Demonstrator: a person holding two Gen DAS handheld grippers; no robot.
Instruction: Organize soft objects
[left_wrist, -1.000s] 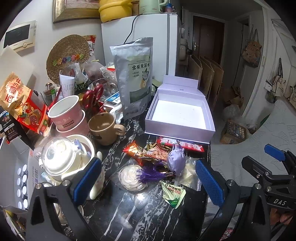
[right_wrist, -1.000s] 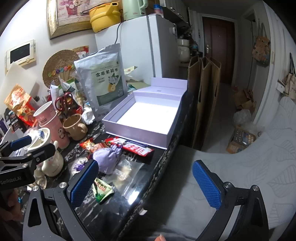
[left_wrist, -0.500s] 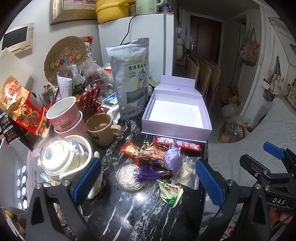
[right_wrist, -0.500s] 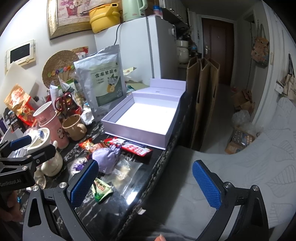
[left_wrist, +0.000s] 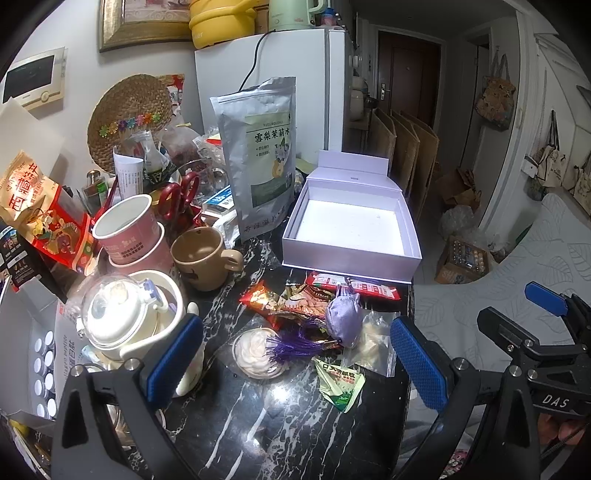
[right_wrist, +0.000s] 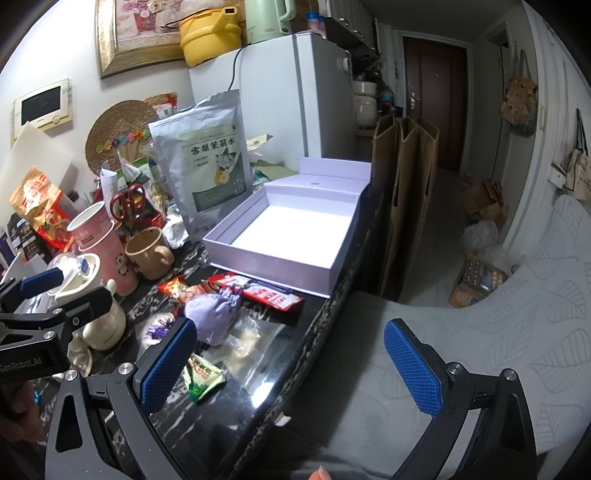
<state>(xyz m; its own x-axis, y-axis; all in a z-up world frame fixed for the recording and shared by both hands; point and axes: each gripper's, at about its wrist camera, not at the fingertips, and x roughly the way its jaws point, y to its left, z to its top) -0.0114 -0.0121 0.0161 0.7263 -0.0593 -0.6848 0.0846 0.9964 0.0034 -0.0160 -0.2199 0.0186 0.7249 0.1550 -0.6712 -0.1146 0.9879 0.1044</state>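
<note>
Approach stage, nothing yet grasped. Left gripper (left_wrist: 295, 360) and right gripper (right_wrist: 288, 363) hover with jaws released. The lilac sachet (left_wrist: 342, 320) lies among snack packets (left_wrist: 295, 301) before the empty white box (left_wrist: 351, 225). Next: grasp sachet; mug (left_wrist: 201, 256) and teapot (left_wrist: 122, 321) crowd the left.

Left tool (left_wrist: 295, 363) gapes wide, holding nothing; right tool (right_wrist: 290, 363) likewise spread, unladen.

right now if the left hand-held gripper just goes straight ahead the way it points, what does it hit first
Most likely the purple tassel and the lavender sachet it is tied to, lying on the black marble table between its open blue pads. The left hand-held gripper points at that pile; depth is hard to judge in the fisheye view.
</note>
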